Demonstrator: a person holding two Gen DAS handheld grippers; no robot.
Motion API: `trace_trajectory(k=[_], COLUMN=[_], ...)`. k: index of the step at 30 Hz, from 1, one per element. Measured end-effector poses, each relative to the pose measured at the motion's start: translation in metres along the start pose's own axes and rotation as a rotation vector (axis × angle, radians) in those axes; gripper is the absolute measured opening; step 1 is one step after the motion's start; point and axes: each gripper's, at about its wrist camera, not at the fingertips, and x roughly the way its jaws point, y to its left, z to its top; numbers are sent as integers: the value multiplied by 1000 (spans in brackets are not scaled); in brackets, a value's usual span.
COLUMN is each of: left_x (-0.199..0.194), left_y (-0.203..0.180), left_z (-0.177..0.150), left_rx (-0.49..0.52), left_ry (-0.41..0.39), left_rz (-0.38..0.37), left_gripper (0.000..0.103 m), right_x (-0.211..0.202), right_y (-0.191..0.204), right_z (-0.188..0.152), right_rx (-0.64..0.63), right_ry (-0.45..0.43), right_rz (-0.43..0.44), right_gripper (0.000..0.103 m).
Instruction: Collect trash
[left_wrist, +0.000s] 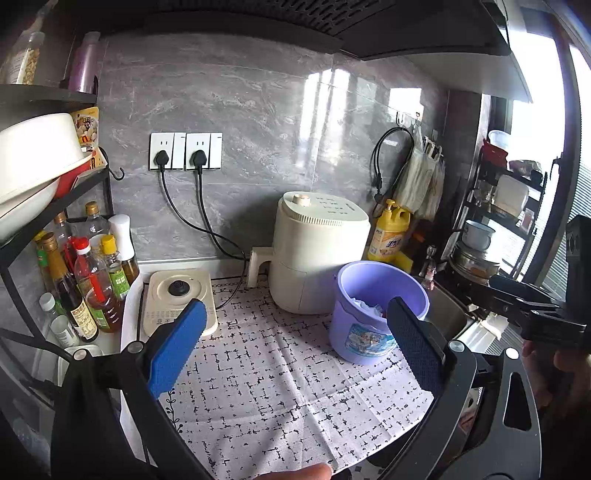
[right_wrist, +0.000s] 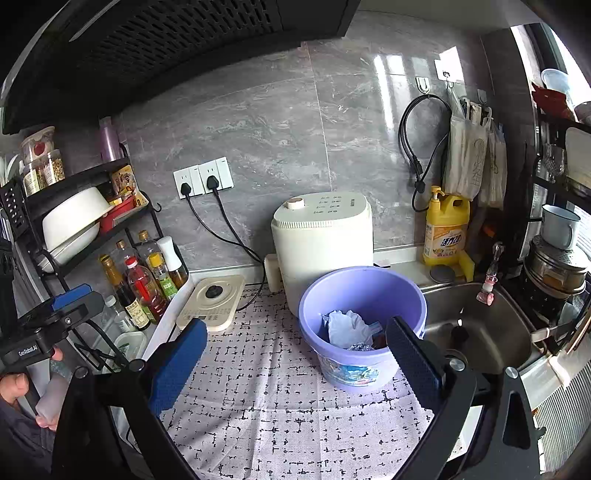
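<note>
Both grippers hover spread and empty over the bare mat: left gripper, right gripper. Just beyond, the bucket holds crumpled trash. Collecting looks done; next, probably check the counter for strays.

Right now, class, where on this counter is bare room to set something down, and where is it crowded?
Free: the patterned mat in front, bordered by the purple bucket, the induction cooker and the counter's near edge. Crowded: the bottle rack on the left, and behind the bucket, where the white appliance stands.
</note>
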Motion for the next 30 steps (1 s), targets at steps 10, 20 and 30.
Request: trace_trajectory(k=[10,20,30], left_x=[-37,-52,-48], left_y=[18,22,25], left_z=[-15,-22,-23], left_rx=[-17,-22,-29], left_ry=[-22,-35,-25], left_rz=[24,18,-6], left_gripper=[97,97,97], right_x=[-27,-39,-42], right_y=[26,37,45], right_z=[-19,-30,-32], right_rx=[-6,-4,-35], right_ry=[-8,1,-3], right_rz=[-21,-55,-71], right_gripper=[95,95,95])
